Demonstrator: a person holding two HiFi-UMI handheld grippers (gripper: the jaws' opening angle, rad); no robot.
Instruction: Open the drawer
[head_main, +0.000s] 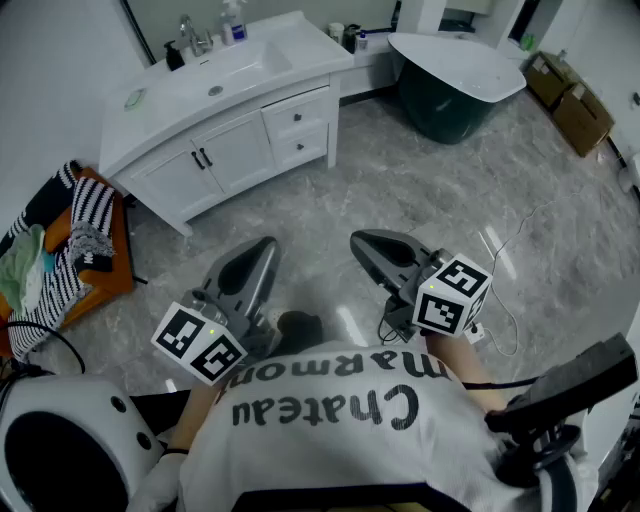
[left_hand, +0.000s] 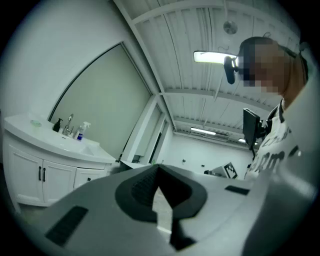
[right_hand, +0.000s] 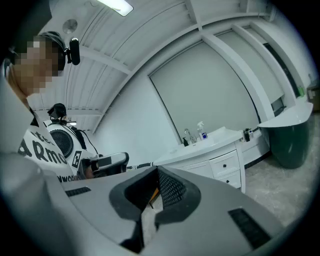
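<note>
Two grippers under my control, held level above the grey marble floor (head_main: 420, 180). Left gripper (head_main: 262, 246): jaws closed tip to tip, nothing between them. Right gripper (head_main: 362, 240): likewise closed and empty. Two drawers (head_main: 297, 113), stacked at the near end of the white vanity (head_main: 180, 110), both pushed in, well apart from either gripper.

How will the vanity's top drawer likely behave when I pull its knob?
The top drawer probably slides straight out, being a rigid white front. Its small dark knob offers little grip, so a pinch may slip. The vanity looks heavy enough to stay put.
</note>
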